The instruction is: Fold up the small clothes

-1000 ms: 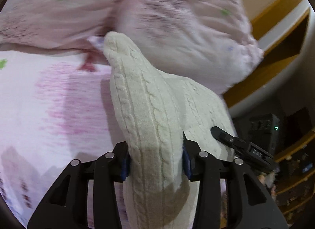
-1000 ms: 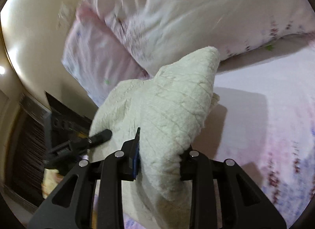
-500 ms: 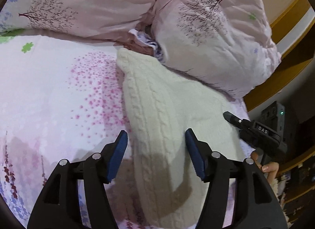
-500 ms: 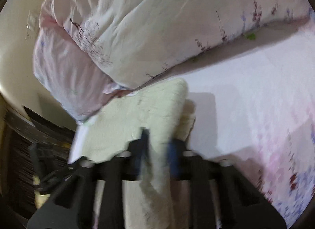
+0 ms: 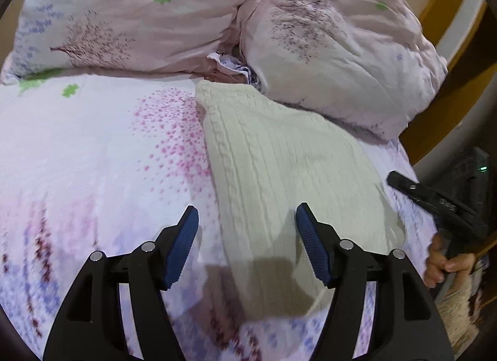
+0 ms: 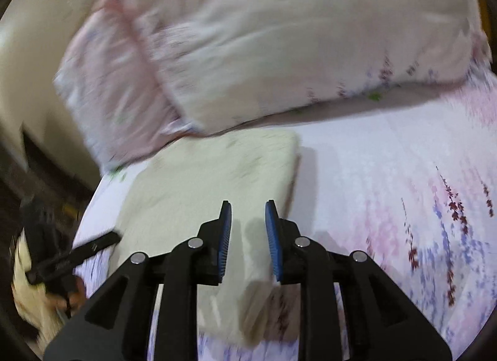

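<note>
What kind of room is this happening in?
Most likely a bedroom: a cream knit garment lies flat on a flowered bedsheet, with two plump pink pillows piled behind it and a wooden bed frame at the edge.

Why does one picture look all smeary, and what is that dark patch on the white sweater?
Right wrist view: the pillows and cream sweater are streaked with motion blur, so details are lost. Left wrist view: much sharper, the sweater's cable knit shows; the dark patch near the left gripper is a shadow. Both views bend at the edges, which is fisheye distortion.
</note>
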The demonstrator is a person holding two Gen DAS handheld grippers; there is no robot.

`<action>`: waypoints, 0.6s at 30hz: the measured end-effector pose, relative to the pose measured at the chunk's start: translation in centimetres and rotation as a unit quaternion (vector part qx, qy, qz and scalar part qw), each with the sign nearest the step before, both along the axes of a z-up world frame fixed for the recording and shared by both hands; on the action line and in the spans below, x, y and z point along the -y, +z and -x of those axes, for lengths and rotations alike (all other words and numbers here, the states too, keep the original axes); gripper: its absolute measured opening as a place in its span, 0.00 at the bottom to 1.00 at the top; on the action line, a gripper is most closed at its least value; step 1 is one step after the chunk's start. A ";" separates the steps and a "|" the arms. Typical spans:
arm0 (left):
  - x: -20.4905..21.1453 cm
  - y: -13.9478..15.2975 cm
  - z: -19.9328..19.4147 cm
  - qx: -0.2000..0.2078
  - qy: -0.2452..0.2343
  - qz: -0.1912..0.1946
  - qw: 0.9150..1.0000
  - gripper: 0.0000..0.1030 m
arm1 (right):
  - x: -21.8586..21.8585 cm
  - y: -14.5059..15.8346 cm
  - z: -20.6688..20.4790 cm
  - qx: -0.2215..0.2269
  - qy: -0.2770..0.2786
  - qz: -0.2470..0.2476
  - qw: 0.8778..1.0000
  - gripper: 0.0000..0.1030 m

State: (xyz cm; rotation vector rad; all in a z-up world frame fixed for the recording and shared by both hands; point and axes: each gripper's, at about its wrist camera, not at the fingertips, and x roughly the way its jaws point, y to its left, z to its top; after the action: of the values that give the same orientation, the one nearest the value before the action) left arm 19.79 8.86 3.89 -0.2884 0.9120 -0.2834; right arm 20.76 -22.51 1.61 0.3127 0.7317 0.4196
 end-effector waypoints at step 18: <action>2.0 -0.2 4.0 0.037 0.008 -0.106 0.994 0.88 | -4.7 -1.5 5.2 0.022 0.013 0.118 0.993 0.67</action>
State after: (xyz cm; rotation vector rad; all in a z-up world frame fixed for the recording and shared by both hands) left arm 15.81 6.83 3.72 -0.0891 0.8590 -0.1804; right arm 15.55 -17.78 0.14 0.0722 0.7347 0.3589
